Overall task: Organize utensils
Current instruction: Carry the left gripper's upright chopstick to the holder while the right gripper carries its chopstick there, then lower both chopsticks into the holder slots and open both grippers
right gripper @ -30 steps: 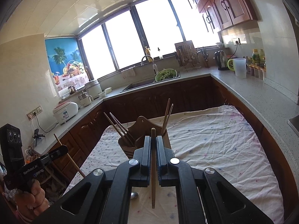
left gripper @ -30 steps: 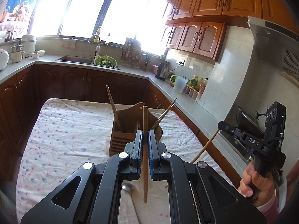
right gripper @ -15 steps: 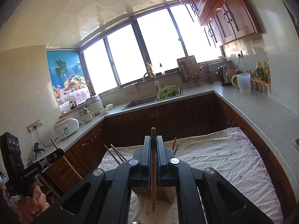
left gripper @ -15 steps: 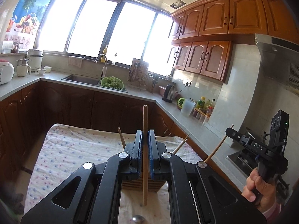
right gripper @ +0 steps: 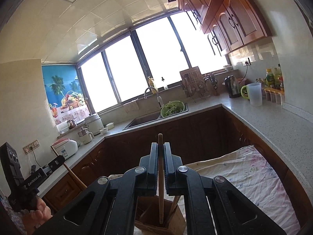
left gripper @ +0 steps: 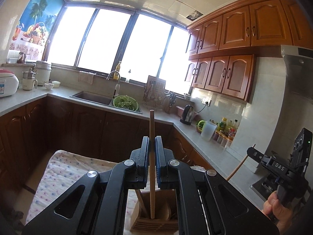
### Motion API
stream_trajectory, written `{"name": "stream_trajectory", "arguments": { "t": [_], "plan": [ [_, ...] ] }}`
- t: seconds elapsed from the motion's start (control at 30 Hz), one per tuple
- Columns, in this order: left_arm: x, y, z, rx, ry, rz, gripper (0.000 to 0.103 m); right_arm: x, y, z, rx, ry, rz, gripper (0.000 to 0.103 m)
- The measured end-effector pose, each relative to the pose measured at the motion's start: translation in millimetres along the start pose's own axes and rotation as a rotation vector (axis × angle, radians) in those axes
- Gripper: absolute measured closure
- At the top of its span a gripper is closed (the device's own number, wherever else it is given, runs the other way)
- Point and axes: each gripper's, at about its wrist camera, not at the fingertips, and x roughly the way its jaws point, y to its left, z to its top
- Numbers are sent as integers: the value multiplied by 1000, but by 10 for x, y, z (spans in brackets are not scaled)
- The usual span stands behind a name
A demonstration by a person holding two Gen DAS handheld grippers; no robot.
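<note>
I am holding one chopstick (left gripper: 152,156) in each closed gripper, tips over holder (left gripper: 156,222); keeping both vertical, aiming at open slots, releasing low

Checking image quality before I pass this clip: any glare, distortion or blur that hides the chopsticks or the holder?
Left wrist view: windows blown out white, strong fisheye bending, yet the left gripper, its chopstick and the wooden holder stay sharp. Right wrist view: the same window glare, dark vignette corners; the right gripper and its chopstick read clearly, the holder only partly visible.
</note>
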Motion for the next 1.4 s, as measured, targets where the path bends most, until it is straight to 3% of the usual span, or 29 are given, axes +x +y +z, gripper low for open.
{"name": "stream_trajectory", "arguments": {
  "t": [0.3,0.57,0.7,1.4],
  "plan": [
    [475,142,-451,-46,99,49,98,272,-133,-306,32,39,-19,98],
    [613,181,-796,-44,179,63,98,482,-203,-591,56,129,-24,98],
    [594,140,-808,-31,175,73,98,561,-225,-730,57,172,-33,98],
    [644,166,-812,-21,208,92,95,597,-285,-738,82,191,-52,97]
  ]
}}
